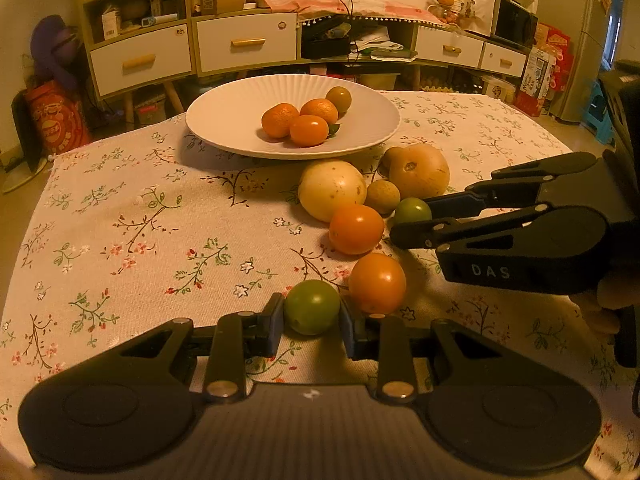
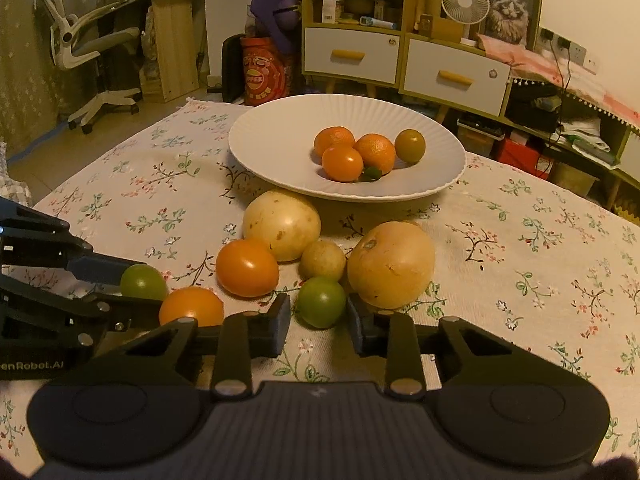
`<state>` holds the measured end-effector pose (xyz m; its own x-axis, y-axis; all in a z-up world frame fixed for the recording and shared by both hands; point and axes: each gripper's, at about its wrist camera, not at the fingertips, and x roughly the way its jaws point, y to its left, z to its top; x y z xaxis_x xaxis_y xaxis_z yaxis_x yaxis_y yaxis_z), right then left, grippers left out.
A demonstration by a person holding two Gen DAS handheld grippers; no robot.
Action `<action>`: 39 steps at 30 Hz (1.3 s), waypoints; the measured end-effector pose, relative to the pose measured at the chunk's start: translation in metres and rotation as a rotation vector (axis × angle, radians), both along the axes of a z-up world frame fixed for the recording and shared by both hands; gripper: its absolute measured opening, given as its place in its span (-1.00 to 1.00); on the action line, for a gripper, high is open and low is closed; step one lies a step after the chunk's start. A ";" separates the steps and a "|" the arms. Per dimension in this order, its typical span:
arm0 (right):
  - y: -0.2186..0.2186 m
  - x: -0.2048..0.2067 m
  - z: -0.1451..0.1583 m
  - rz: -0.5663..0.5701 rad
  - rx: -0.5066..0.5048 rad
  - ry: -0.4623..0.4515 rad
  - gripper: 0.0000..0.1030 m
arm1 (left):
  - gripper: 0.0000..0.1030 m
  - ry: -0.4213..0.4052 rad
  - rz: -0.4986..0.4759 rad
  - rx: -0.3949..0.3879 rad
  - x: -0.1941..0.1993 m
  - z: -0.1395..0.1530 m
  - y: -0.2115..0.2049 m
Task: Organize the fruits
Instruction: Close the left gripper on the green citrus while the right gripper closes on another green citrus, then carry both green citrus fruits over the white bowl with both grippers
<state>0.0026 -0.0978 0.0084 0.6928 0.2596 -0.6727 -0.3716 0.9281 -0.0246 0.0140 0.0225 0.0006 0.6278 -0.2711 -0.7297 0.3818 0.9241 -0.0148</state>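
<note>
- The left gripper has its blue-padded fingers pressed on both sides of a small round green fruit, which sits low on the floral tablecloth.
- Just right of it lies a glossy orange fruit, with a second orange fruit a little farther off.
- Far across the cloth, the ribbed white plate holds four small fruits (three orange, one olive-green).
- The right gripper stands wide open around another green fruit; the pads are near it, but I cannot tell whether they touch.
- At its right, a large tan round fruit lies beside that green fruit.
</note>
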 end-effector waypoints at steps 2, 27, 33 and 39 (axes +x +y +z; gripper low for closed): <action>0.000 0.001 0.000 -0.003 0.000 0.001 -0.54 | -0.54 0.000 0.002 0.001 0.000 0.000 0.000; -0.007 -0.001 0.011 -0.003 0.027 0.024 -0.55 | -0.55 0.016 0.047 -0.010 0.006 0.006 0.007; -0.006 -0.004 0.021 0.021 0.043 0.012 -0.55 | -0.55 0.003 0.064 -0.027 0.010 0.014 0.008; -0.006 -0.004 0.032 0.030 0.064 -0.003 -0.55 | -0.55 -0.006 0.075 -0.045 0.016 0.020 0.007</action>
